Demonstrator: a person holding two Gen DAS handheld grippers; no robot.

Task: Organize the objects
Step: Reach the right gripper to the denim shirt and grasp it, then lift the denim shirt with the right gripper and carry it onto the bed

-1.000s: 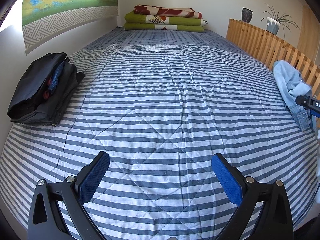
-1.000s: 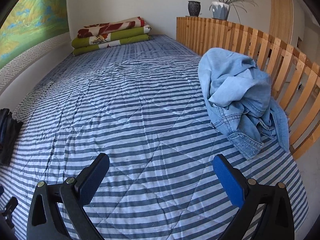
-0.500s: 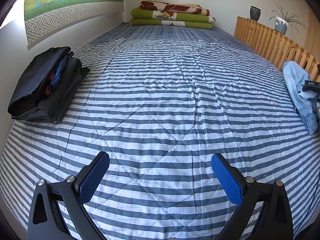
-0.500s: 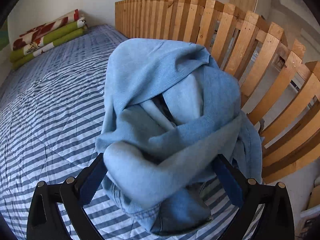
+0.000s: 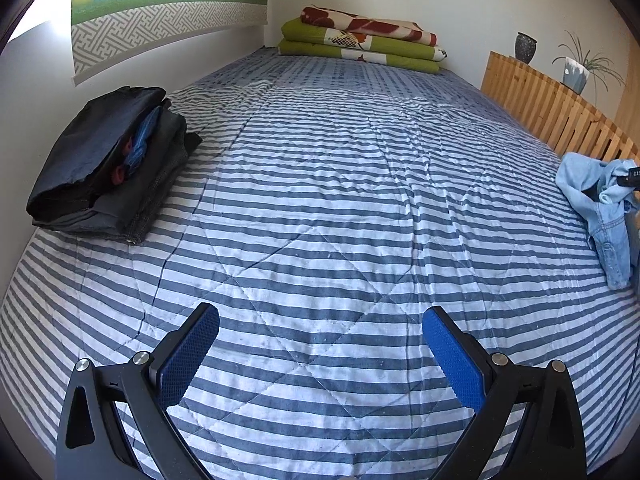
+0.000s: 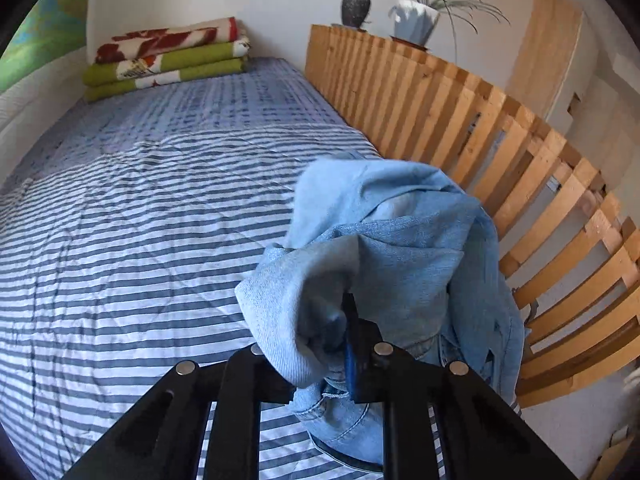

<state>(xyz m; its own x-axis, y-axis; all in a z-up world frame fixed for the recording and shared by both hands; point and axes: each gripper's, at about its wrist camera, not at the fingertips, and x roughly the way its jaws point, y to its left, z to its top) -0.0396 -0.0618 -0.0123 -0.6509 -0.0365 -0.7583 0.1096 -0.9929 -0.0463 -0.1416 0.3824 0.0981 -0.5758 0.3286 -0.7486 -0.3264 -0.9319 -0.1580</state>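
A light blue denim jacket [image 6: 392,240] lies bunched at the right edge of the striped bed cover [image 6: 140,220], against the wooden slatted rail [image 6: 480,140]. My right gripper [image 6: 345,320] has its jaws closing, and a fold of the jacket is pinched between the pads and lifted. The left wrist view shows the same jacket [image 5: 600,208] at far right, with a black part of the right gripper [image 5: 634,178] on it. My left gripper [image 5: 320,316] hangs open over the near middle of the bed with nothing between its fingers. A folded stack of dark clothes [image 5: 108,164] rests at the bed's left side.
Folded green and red-patterned blankets [image 5: 360,44] are stacked at the far end of the bed. A dark vase [image 6: 356,8] and a potted plant [image 6: 414,20] stand on top of the rail. A wall hanging [image 5: 160,0] runs along the left wall.
My right gripper went to the denim jacket, closed from wide open onto a fold and raised it. The left gripper drifted slightly and stayed open.
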